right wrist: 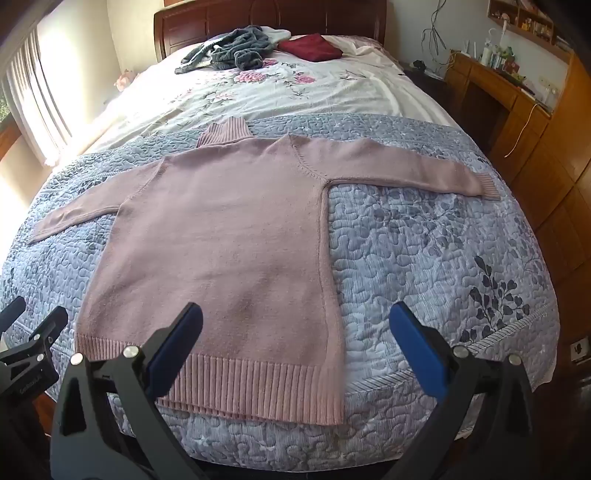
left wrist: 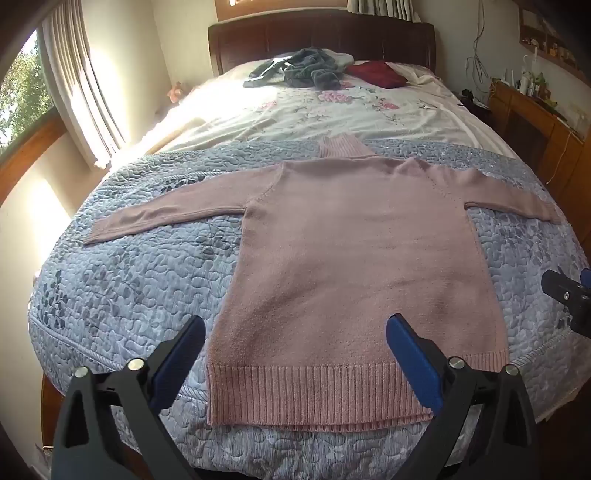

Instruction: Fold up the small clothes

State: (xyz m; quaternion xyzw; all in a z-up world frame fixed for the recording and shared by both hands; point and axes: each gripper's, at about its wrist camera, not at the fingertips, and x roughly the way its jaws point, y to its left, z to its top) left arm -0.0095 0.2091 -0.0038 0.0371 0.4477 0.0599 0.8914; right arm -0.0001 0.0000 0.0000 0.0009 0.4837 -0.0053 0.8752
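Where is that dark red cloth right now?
The dark red cloth lies at the far end of the bed, near the headboard, just right of the grey clothes pile in both views.

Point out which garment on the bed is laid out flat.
The pink knitted turtleneck sweater, spread flat with sleeves out on the blue quilt. The grey garment lies crumpled and the dark red one bunched by the headboard.

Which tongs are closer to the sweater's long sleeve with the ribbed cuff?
Right. The right tongs hover near that sleeve's side; the left tongs sit over the hem's other end.
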